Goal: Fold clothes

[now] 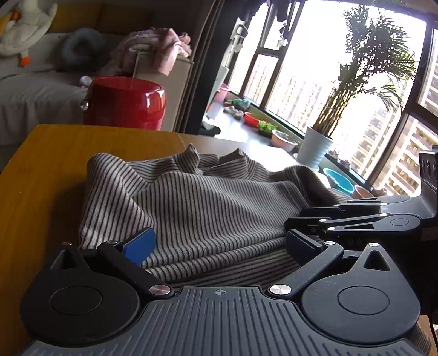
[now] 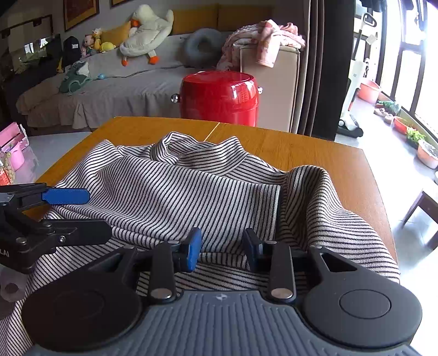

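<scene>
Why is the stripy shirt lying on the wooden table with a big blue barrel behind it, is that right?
Almost right. The stripy shirt does lie on the wooden table, but the barrel behind it is red, not blue. The right wrist view shows it clearly, standing on the floor beyond the table's far edge.

We are in a home living room: at the far side we see a grey-covered sofa (image 2: 109,82) with a plush goose (image 2: 147,30) and small toys, framed pictures (image 2: 80,12) on the wall, a red drum stool (image 2: 219,95) near a wooden table (image 2: 314,153), and to the right tall windows (image 1: 314,68) with a potted palm (image 1: 356,90) facing apartment blocks
</scene>
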Tool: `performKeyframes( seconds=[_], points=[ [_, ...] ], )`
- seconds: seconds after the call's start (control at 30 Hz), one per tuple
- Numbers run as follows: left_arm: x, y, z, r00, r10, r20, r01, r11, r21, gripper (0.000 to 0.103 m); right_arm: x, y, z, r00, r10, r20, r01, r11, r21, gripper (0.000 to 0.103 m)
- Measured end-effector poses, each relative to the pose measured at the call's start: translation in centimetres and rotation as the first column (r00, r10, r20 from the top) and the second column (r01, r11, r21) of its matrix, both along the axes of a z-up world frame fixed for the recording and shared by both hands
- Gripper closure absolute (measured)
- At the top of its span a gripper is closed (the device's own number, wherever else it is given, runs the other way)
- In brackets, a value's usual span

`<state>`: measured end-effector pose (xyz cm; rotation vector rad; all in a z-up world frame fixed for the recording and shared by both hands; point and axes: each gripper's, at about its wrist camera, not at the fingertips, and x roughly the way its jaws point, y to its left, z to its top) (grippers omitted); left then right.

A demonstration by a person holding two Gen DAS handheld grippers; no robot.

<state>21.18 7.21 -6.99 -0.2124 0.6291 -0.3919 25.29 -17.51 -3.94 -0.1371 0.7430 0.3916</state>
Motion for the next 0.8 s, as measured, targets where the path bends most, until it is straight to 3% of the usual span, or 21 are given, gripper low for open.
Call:
performKeyframes(
  seconds=[0.23, 0.4, 0.63, 0.8],
  points=[
    [0.3, 0.6, -0.1, 1.000, -0.002, 0.000, 0.002, 1.000, -0.023, 0.000, -8.2, -2.4, 3.0, 0.997, -0.010, 0.072, 0.024, 0.980, -0.196, 0.051],
    [0.2, 0.4, -0.2, 1.000, 0.001, 0.002, -0.001, 1.000, -0.020, 0.000, -13.5, -4.1, 3.5, 0.998, 0.006, 0.068, 0.014, 0.959, -0.284, 0.042],
    [0.0, 0.6, -0.3, 1.000, 0.001, 0.004, 0.000, 1.000, -0.031, 0.000, -15.9, -4.8, 3.8, 0.994, -0.023, 0.102, 0.053, 0.953, -0.298, 0.042],
    [0.1, 0.7, -0.2, 1.000, -0.001, 0.003, 0.001, 0.999, -0.038, 0.000, -17.5, -3.4, 3.4, 0.994, 0.050, 0.098, -0.012, 0.936, -0.352, 0.042]
  ],
)
